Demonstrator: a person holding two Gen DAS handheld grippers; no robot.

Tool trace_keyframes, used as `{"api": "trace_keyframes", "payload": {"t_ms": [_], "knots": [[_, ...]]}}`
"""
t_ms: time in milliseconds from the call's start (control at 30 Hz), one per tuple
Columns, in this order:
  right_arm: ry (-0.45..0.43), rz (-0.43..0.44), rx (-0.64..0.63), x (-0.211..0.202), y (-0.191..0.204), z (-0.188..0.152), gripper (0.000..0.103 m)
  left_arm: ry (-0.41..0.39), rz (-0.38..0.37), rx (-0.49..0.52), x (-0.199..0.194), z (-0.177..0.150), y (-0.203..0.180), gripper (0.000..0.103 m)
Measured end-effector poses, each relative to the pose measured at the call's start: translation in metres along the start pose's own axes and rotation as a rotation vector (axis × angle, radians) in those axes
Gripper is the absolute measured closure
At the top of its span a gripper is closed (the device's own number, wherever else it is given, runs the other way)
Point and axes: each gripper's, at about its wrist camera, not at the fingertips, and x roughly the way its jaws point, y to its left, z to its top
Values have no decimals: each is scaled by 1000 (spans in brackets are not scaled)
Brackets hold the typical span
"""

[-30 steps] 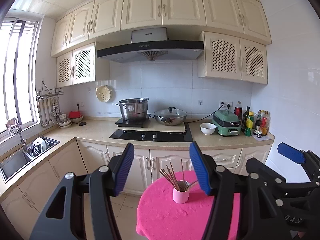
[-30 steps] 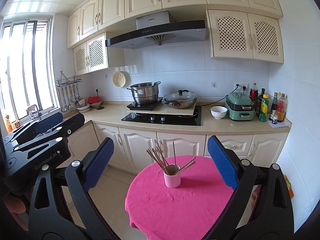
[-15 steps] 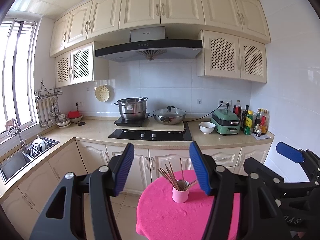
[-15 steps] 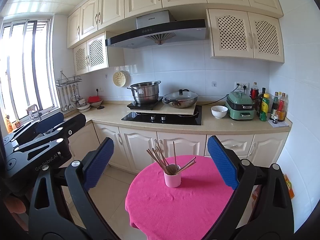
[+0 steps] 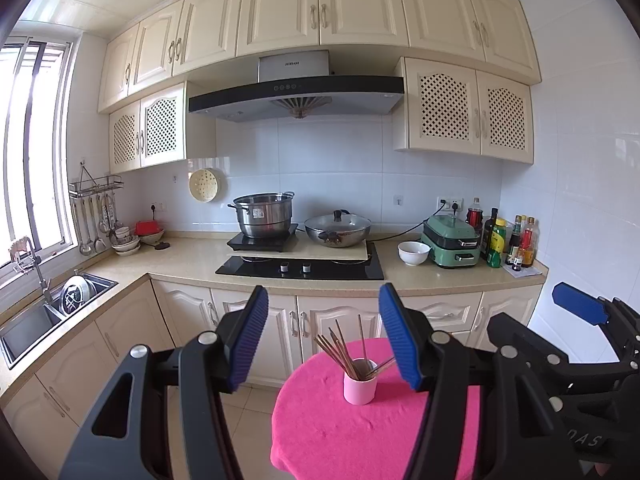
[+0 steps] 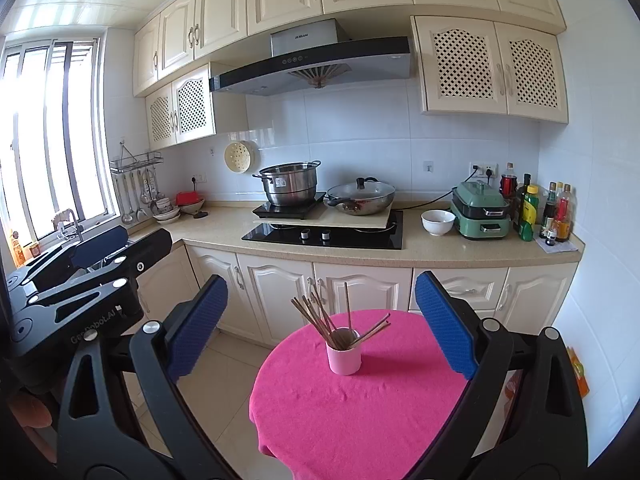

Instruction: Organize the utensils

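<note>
Left gripper (image 5: 324, 336) spread wide, holding nothing, low in the frame's centre above the near edge of a round table (image 5: 320, 432) draped in pink. Right gripper (image 6: 320, 320) likewise released and empty, blue pads (image 6: 444, 320) well apart. Between each pair of pads, farther off: a pink cup (image 6: 343, 350) standing upright on the table, slightly right of centre in the left view (image 5: 360, 386). Wooden chopsticks (image 6: 320, 318) fanned out of the cup, leaning mostly left. Stove (image 6: 324, 236) and pot (image 6: 290, 186) beyond, mid-frame.
</note>
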Motion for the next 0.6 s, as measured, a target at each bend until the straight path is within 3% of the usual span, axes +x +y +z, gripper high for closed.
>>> {"api": "trace_keyframes", "payload": {"t_ms": [600], "knots": [[9, 1, 5, 4, -3, 0, 10, 7, -2, -2, 3, -3, 0, 45]]}}
